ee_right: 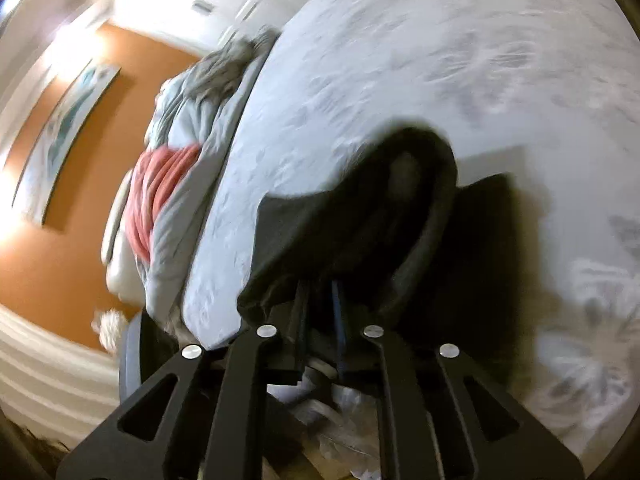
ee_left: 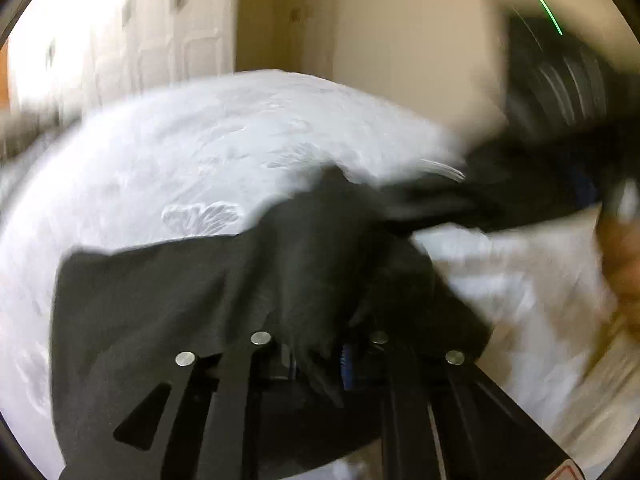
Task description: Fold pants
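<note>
Right now both grippers are into the black pants, which lie bunched on the pale grey patterned bed cover.

From the left wrist view, the left gripper has its jaws drawn nearly together with dark cloth caught between them – fabric spills up and over the fingertips and drapes off to the left in a broad flat panel. A ridge of the pants runs from there up toward the right, where the other black tool shows as a heavy blur with a hand at the frame's edge.

From the right wrist view, the right gripper is likewise pinched narrow on the pants; a curved fold, perhaps a waistband or hem, arches just above the fingertips. The rest of the garment lies flat and dark on the cover to the right.

Off the bed's far side sit a rumpled grey duvet and something pink-red tucked into it, against an orange wall with a framed picture.

Both views are smeared with motion, so the finer edges of the cloth are hard to make out.
</note>
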